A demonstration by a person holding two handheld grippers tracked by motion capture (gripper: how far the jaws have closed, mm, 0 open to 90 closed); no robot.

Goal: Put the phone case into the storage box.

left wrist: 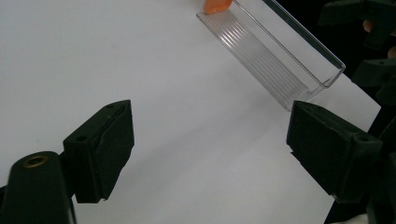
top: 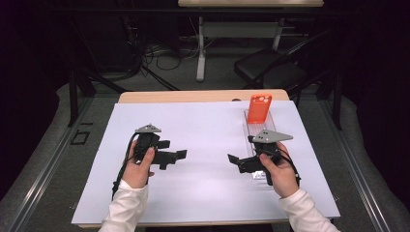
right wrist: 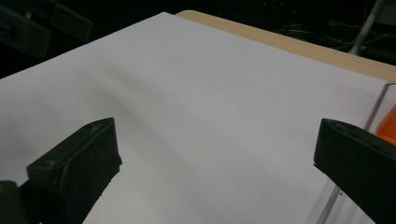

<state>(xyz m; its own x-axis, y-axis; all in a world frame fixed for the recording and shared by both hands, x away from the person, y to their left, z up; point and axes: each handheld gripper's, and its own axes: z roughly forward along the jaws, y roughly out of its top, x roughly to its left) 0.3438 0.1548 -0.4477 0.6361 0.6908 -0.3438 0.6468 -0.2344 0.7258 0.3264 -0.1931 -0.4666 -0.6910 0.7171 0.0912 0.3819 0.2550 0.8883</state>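
An orange phone case [top: 259, 107] leans upright at the far end of a long clear plastic tray [top: 257, 129] on the right of the white sheet [top: 203, 125]. My left gripper [top: 173, 151] is held low over the sheet's left half and points right, its jaws wide open on nothing. My right gripper [top: 237, 163] hovers beside the tray's near end and points left, also open with nothing between its jaws. In the left gripper view the left gripper [left wrist: 212, 123] faces the tray [left wrist: 275, 60] and a corner of the case [left wrist: 215, 5]. In the right gripper view the right gripper [right wrist: 219, 137] looks across bare sheet.
The sheet covers most of a small wooden table [top: 203, 96], whose edge [right wrist: 289, 44] runs along the far side. Beyond it stand a dark chair [top: 270, 67] and a desk leg with cables [top: 200, 53] on the floor. The case's orange edge [right wrist: 386, 126] sits at the right.
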